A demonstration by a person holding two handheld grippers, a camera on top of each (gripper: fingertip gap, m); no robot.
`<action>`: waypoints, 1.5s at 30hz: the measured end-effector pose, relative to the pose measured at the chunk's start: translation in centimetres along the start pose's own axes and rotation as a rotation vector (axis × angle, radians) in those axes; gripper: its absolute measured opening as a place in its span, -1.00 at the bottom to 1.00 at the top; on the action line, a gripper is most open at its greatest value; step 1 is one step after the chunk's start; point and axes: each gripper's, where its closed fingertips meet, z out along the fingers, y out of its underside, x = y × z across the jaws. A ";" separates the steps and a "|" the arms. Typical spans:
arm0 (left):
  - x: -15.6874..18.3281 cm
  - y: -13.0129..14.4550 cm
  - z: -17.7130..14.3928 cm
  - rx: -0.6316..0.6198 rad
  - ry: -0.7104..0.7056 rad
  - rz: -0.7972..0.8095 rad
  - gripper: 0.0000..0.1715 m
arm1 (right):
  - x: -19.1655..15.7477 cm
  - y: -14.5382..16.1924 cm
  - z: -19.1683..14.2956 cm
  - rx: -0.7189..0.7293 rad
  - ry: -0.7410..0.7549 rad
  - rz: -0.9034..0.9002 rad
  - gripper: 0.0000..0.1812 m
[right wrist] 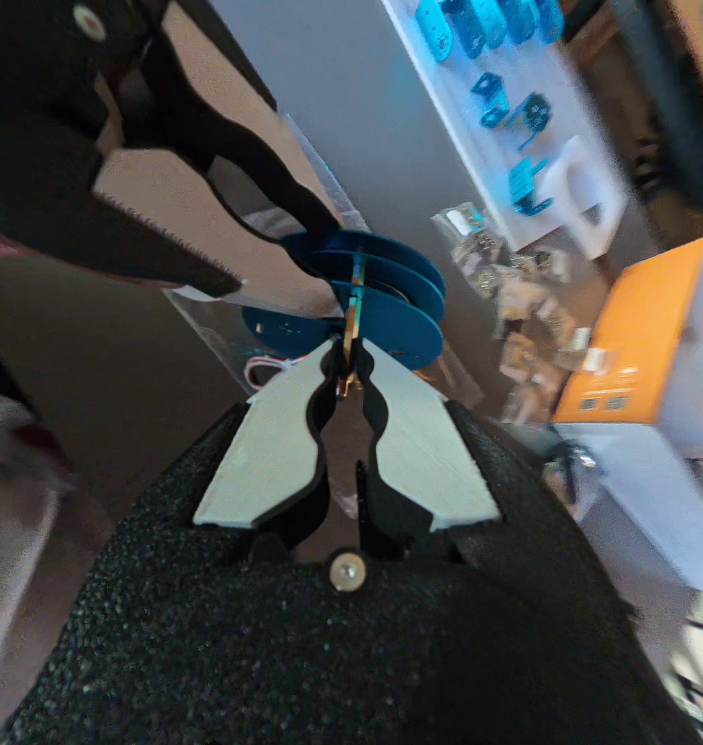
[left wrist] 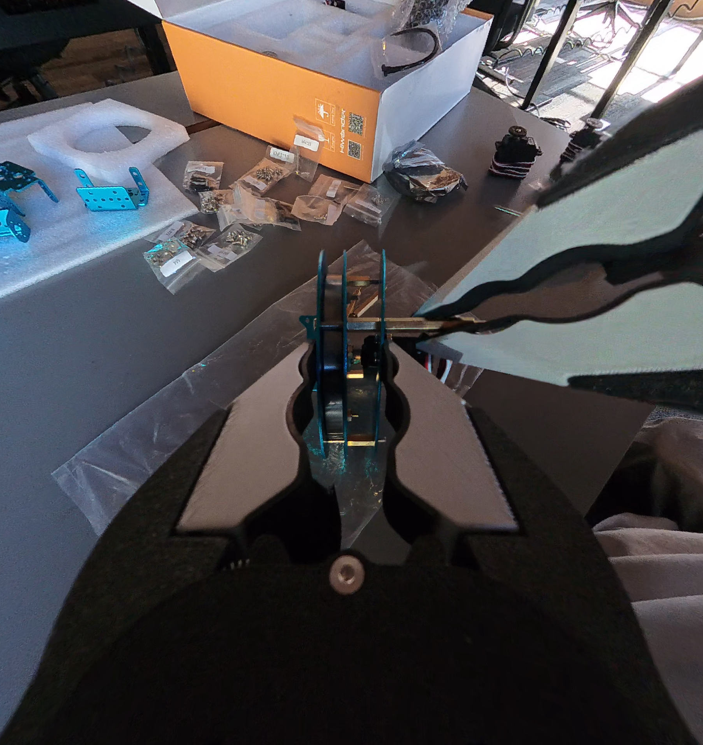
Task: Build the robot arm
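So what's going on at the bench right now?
Both handheld grippers are on one part. The left gripper has its jaws closed around the stack of blue metal discs, held on edge above a clear plastic bag. The right gripper pinches a brass standoff that sticks out of the stack's side. Small hardware bags, blue brackets and an orange box sit farther back on the grey table.

The disc assembly [left wrist: 350,354] is set on a plastic sheet [left wrist: 204,407] on the worktop [left wrist: 59,363]. Behind it are scattered screw bags [left wrist: 257,201], and behind those a box [left wrist: 285,88]; brackets [left wrist: 112,193] are laid to its left on foam [left wrist: 80,238].
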 end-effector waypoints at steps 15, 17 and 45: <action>-0.2 0.0 -0.2 0.041 -0.017 -0.019 -0.65 | -1.9 -0.9 -0.6 0.042 -0.900 1.045 -0.95; -0.1 0.0 -0.1 0.039 -0.008 -0.020 -0.65 | -1.4 -0.5 -0.3 0.013 -0.669 0.724 -0.85; -3.2 0.8 -1.0 0.046 0.136 -0.269 -0.65 | 2.0 -3.6 -0.3 0.170 -0.943 0.720 -0.62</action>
